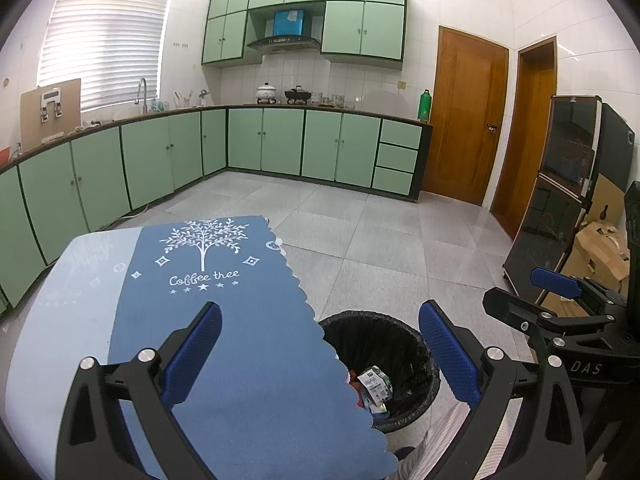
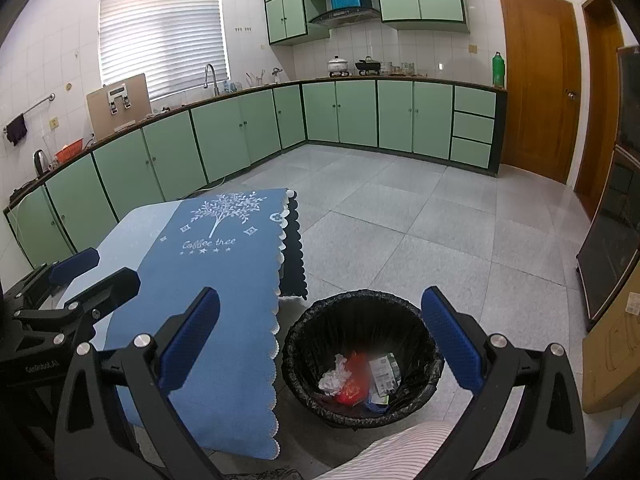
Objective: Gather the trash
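Both the left gripper (image 1: 320, 354) and the right gripper (image 2: 320, 338) gape wide, holding nothing. The bin (image 2: 362, 358), lower centre beside the table (image 2: 224, 280), contains crumpled paper (image 2: 334, 374) and wrappers (image 2: 352, 384).

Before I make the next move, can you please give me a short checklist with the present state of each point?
1. Left gripper open and empty: ok, nothing between its fingers.
2. Right gripper open and empty: ok.
3. Trash bin beside the table, liner in place: ok.
4. Trash inside the bin: ok, a crumpled paper, a red wrapper and a small carton lie at the bottom.
5. Blue tablecloth free of trash: ok on the visible part; the near part behind the grippers, cannot tell.
6. Floor free of trash: ok where visible.
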